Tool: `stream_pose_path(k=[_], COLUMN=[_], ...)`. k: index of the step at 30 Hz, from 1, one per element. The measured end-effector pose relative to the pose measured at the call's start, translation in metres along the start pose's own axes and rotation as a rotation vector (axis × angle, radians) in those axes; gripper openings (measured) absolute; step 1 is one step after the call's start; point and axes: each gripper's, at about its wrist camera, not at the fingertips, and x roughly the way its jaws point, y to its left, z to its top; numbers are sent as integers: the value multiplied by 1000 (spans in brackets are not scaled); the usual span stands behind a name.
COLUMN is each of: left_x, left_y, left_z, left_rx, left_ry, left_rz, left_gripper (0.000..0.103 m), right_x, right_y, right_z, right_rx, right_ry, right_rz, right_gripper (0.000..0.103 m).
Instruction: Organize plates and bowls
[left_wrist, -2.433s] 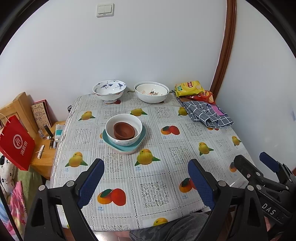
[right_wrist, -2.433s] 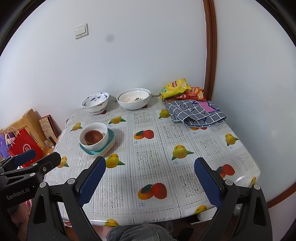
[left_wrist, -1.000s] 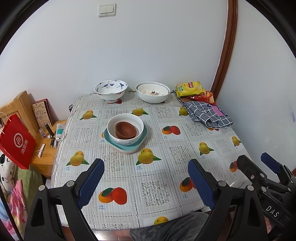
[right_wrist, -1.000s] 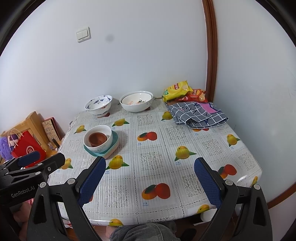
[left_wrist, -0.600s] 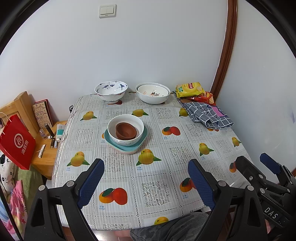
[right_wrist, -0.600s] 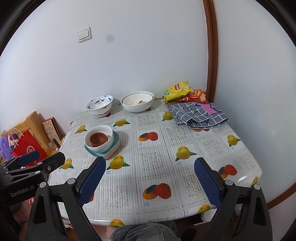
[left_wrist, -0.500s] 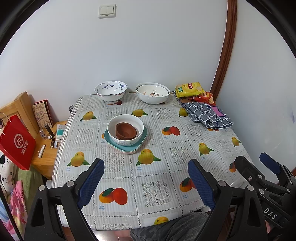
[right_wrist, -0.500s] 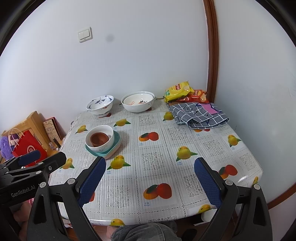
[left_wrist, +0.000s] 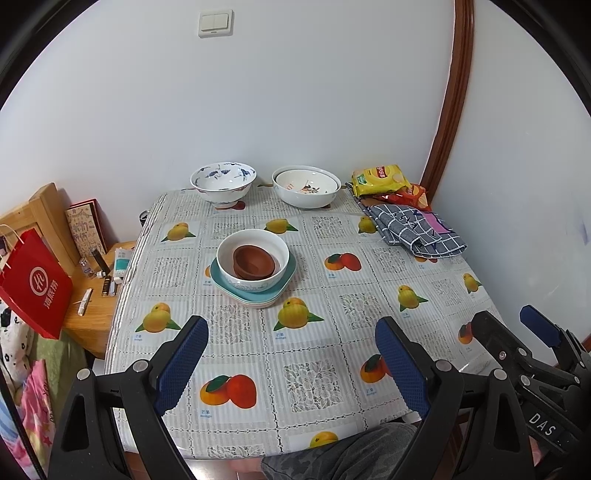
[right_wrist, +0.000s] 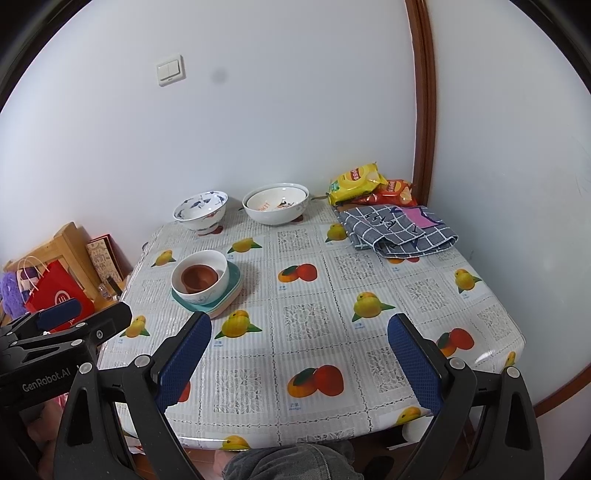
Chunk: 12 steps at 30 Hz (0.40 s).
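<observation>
A small brown bowl (left_wrist: 255, 262) sits inside a white bowl (left_wrist: 282, 254), which rests on stacked teal plates (left_wrist: 258, 296) at the middle left of the table. At the back stand a blue-patterned bowl (left_wrist: 223, 182) and a wide white bowl (left_wrist: 306, 188) nested in another. My left gripper (left_wrist: 291, 350) hangs open over the near table edge, well short of the stack. My right gripper (right_wrist: 299, 347) is open too, with nothing between its blue pads. The same stack (right_wrist: 201, 275) lies ahead and to its left.
Snack bags (left_wrist: 380, 179) and a folded checked cloth (left_wrist: 417, 230) fill the back right corner. A wooden side table (left_wrist: 92, 317) with small items and a red paper bag (left_wrist: 35, 284) stands left of the table. A person's knee (left_wrist: 343, 454) is below the near edge.
Both views have drifted only slightly since the earliest frames. No dish has moved, and both pairs of jaws stay equally wide.
</observation>
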Motion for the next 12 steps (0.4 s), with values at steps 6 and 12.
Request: stream_pose_path(k=[6,12], left_x=[1,6], left_y=[0,1], left_z=[0,3], left_rx=[0,5], left_ry=[0,-5], left_rz=[0,-3], left_gripper=[92,92], right_x=[-1,7], right_y=[0,1], right_z=[-1,-1], right_rx=[-3,-8], right_ry=[0,8], right_rz=[0,-2], right_gripper=[95,95])
